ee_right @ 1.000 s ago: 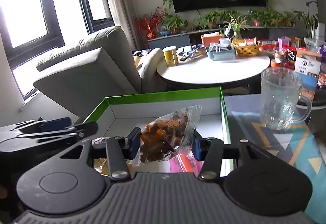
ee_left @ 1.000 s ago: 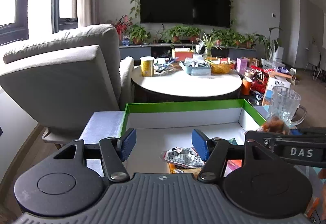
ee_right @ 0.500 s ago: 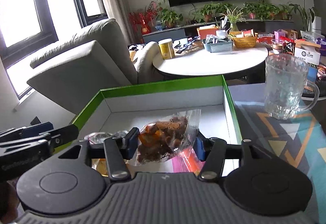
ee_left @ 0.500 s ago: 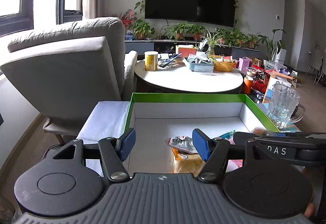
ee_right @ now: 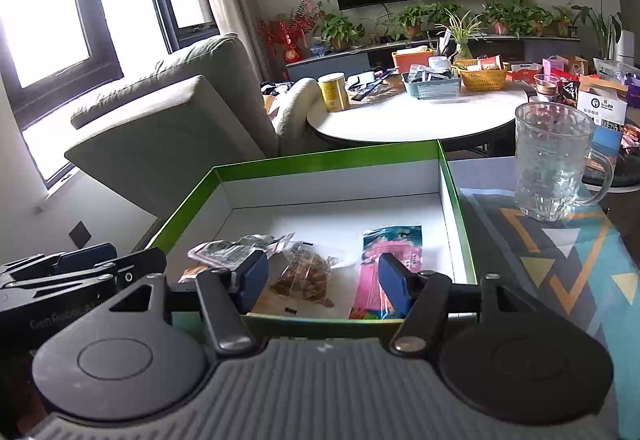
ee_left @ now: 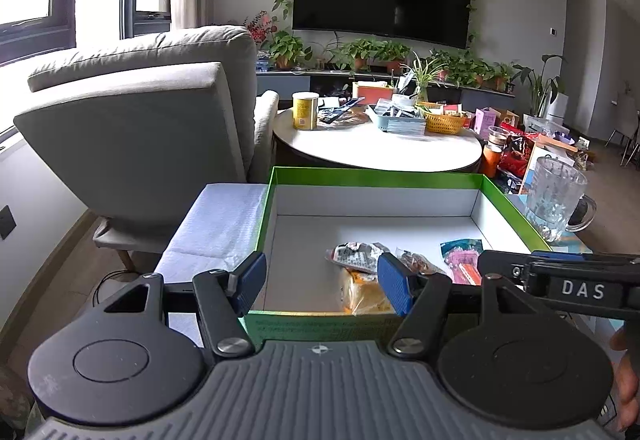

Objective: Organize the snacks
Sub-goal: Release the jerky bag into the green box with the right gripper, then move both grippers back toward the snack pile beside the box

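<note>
A green-rimmed white box (ee_right: 450,192) (ee_left: 372,176) holds several snack packets at its near end. A clear bag of brown snacks (ee_right: 306,274) (ee_left: 416,263) lies on the box floor, beside a pink packet (ee_right: 390,260) (ee_left: 460,264), a grey printed packet (ee_right: 228,250) (ee_left: 354,252) and an orange packet (ee_left: 362,294). My right gripper (ee_right: 322,282) is open and empty, just above the box's near edge. My left gripper (ee_left: 322,282) is open and empty at the near left edge of the box.
A glass mug (ee_right: 552,160) (ee_left: 554,196) stands on the patterned mat (ee_right: 568,256) right of the box. A grey armchair (ee_left: 140,120) is at left. A round white table (ee_left: 376,148) with a yellow can, baskets and boxes stands behind.
My right gripper opened and let go of the clear bag of brown snacks, which now lies in the box. Both grippers have drawn back toward the box's near edge.
</note>
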Available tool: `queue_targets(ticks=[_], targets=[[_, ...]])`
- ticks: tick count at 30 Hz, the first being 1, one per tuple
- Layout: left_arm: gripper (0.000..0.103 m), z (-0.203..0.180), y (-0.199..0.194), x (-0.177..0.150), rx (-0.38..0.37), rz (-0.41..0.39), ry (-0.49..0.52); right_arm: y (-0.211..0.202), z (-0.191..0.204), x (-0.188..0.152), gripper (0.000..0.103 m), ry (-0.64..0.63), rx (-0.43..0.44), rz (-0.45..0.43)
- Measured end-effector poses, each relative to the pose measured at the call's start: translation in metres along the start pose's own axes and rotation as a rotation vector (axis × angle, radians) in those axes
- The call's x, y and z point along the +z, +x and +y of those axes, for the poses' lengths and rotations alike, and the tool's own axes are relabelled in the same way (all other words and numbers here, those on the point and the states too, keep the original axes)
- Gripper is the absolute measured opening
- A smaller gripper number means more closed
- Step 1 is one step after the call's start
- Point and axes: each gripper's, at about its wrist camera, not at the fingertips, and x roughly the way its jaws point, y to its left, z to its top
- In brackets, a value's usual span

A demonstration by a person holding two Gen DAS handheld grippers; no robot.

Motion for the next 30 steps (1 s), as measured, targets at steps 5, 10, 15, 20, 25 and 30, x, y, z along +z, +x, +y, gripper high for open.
queue_targets(ticks=[5, 10, 15, 20, 25, 30], targets=[[0.059, 0.003, -0.014, -0.008, 0.011, 0.014, -0.001, -0.013, 0.004, -0.007, 0.068, -0.006, 0.009, -0.001], [0.059, 0.008, -0.03, -0.018, 0.023, 0.028, -0.006, -0.032, 0.007, -0.017, 0.068, -0.008, 0.033, -0.012], [0.059, 0.01, -0.047, -0.025, 0.02, 0.045, -0.007, -0.045, 0.005, -0.027, 0.069, -0.02, 0.034, -0.003], [0.059, 0.009, -0.063, -0.036, 0.018, 0.057, -0.003, -0.058, -0.008, -0.039, 0.07, 0.02, 0.02, 0.013], [0.059, 0.005, -0.076, -0.053, -0.007, 0.096, 0.03, -0.064, -0.014, -0.052, 0.07, 0.038, 0.003, 0.036], [0.059, 0.0, -0.081, -0.072, -0.014, 0.15, 0.05, -0.069, -0.015, -0.062, 0.07, 0.038, 0.001, 0.057]])
